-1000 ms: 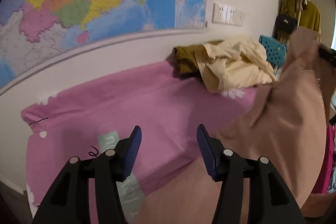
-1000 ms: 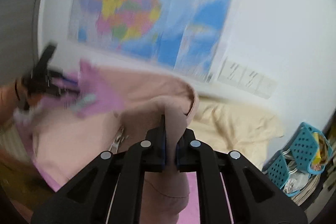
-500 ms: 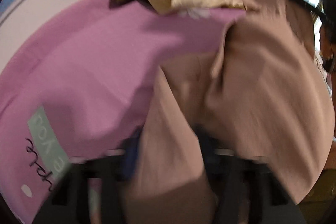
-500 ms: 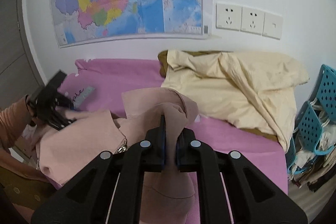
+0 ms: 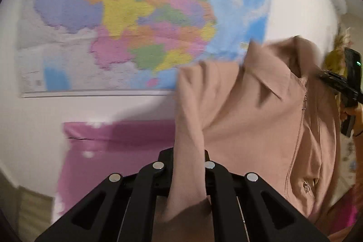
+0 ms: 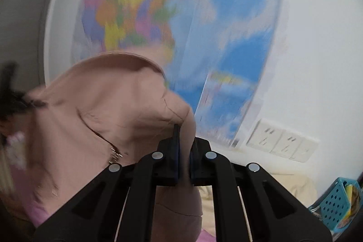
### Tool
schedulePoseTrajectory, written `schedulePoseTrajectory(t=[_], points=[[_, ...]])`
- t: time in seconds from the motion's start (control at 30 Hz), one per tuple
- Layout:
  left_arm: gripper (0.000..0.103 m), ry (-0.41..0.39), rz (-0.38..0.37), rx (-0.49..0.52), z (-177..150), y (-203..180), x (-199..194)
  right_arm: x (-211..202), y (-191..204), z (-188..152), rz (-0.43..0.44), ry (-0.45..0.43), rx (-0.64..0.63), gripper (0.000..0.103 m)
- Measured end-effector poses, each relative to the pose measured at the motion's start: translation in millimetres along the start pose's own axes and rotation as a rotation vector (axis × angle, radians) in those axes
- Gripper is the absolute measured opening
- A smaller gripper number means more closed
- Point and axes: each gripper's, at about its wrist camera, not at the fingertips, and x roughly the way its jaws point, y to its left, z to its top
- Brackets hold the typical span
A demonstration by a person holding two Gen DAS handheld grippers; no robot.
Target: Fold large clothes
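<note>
A dusty-pink zip jacket [image 5: 254, 119] hangs in the air between both grippers, above the pink bed sheet [image 5: 118, 151]. My left gripper [image 5: 188, 165] is shut on a fold of the jacket's fabric near one shoulder. My right gripper [image 6: 183, 151] is shut on the other side of the jacket [image 6: 109, 119], near its collar. The collar and zipper [image 5: 297, 135] face the left wrist camera. The right gripper's body shows at the right edge of the left wrist view [image 5: 340, 83]. The jacket's lower part is out of view.
A large coloured map [image 5: 140, 22] hangs on the white wall behind the bed. Wall sockets [image 6: 281, 144] sit right of the map. A cream garment [image 6: 295, 185] lies on the bed, and a blue perforated basket [image 6: 338, 201] stands at the far right.
My left gripper, open over the bed a second ago, has closed on the jacket. Both grippers have lifted the jacket up off the bed in front of the map.
</note>
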Motion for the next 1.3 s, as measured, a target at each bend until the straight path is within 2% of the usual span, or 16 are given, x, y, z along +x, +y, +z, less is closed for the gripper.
schedulePoseTrajectory(t=[0.1,0.17,0.2,0.3,0.4,0.5,0.67,0.7,0.77,0.87,0.97,1.07,1.17,1.2,1.27,1.3], points=[[0.004,0.192,0.061,0.031,-36.3,0.1,50.8,93.6,8.3,-42.3,0.046,0.218,0.047,0.008],[0.004,0.327,0.085,0.026,-60.9,7.1,87.6,157.7,17.7,-88.9,0.043,0.368,0.075,0.008],[0.004,0.414,0.117,0.027,-78.6,9.5,113.5,178.1,22.8,-106.4,0.036,0.417,0.072,0.008],[0.004,0.515,0.169,0.046,-103.1,14.0,148.2,221.7,30.3,-146.5,0.018,0.512,0.106,0.008],[0.004,0.504,0.138,0.024,-99.6,19.4,143.5,228.6,23.8,-146.9,-0.002,0.504,0.142,0.008],[0.004,0.479,0.146,0.006,-86.6,22.2,142.8,227.7,20.5,-128.5,-0.044,0.462,0.085,0.007],[0.004,0.366,0.116,-0.023,-55.5,22.8,142.6,215.5,18.0,-72.5,-0.112,0.288,0.009,0.006],[0.005,0.335,0.101,-0.003,-48.1,19.7,139.6,217.0,18.6,-69.1,-0.109,0.287,-0.001,0.006],[0.023,0.314,0.087,0.002,-36.3,23.2,142.2,228.8,20.9,-80.2,-0.120,0.354,-0.022,0.007],[0.030,0.267,0.142,0.023,-18.8,30.8,148.3,241.4,33.4,-111.9,-0.119,0.464,-0.098,0.007],[0.042,0.248,0.144,0.056,1.2,32.6,161.9,235.1,37.2,-126.0,-0.089,0.476,-0.103,0.008],[0.062,0.308,0.064,0.094,12.3,35.6,203.8,224.4,28.5,-121.7,-0.051,0.455,-0.034,0.008],[0.069,0.493,0.013,0.141,-0.2,28.9,264.6,209.1,21.7,-110.7,-0.007,0.426,0.014,0.008],[0.069,0.596,-0.007,0.138,-9.5,29.3,290.0,205.3,20.4,-109.2,-0.001,0.420,0.019,0.008],[0.066,0.699,-0.050,0.097,-23.4,33.3,315.6,201.6,18.1,-108.5,0.000,0.420,0.019,0.008],[0.061,0.659,-0.050,0.112,-23.1,31.6,315.5,195.3,13.5,-107.2,0.003,0.415,0.024,0.008]])
